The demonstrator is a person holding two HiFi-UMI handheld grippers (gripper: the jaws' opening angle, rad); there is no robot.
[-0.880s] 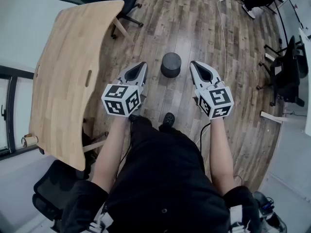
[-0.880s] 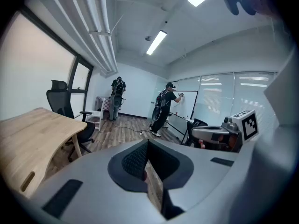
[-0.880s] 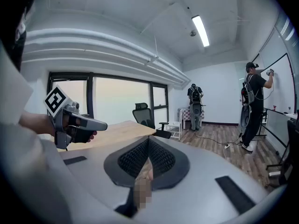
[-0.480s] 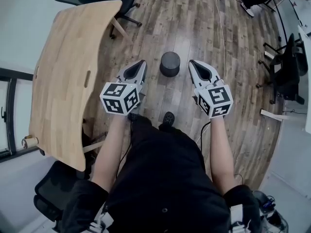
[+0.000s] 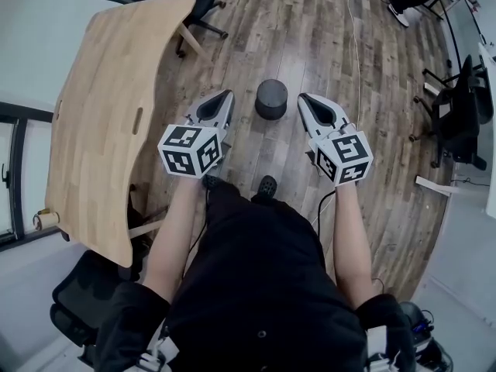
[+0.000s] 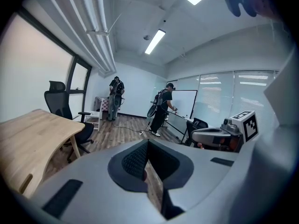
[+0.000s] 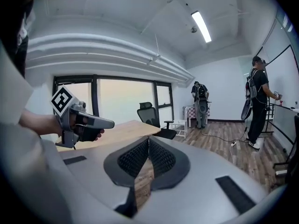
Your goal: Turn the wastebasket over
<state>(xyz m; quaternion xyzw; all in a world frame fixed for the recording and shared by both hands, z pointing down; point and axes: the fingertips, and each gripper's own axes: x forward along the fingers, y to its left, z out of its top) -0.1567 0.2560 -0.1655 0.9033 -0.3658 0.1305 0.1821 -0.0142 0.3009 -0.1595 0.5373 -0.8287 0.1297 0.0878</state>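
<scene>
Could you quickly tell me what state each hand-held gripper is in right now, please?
Left hand-held gripper: closed, holding nothing.
Right hand-held gripper: closed, holding nothing.

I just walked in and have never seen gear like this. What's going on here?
A person stands holding a tool in each hand: the left hand-held gripper and the right hand-held gripper. Both have their jaws shut, with nothing in them. A dark, round wastebasket sits on the wooden floor just ahead and, from the head view, shows between the two tips. Neither gripper touches it, so turning it over has not begun. A wooden table stands to the person's left.
</scene>
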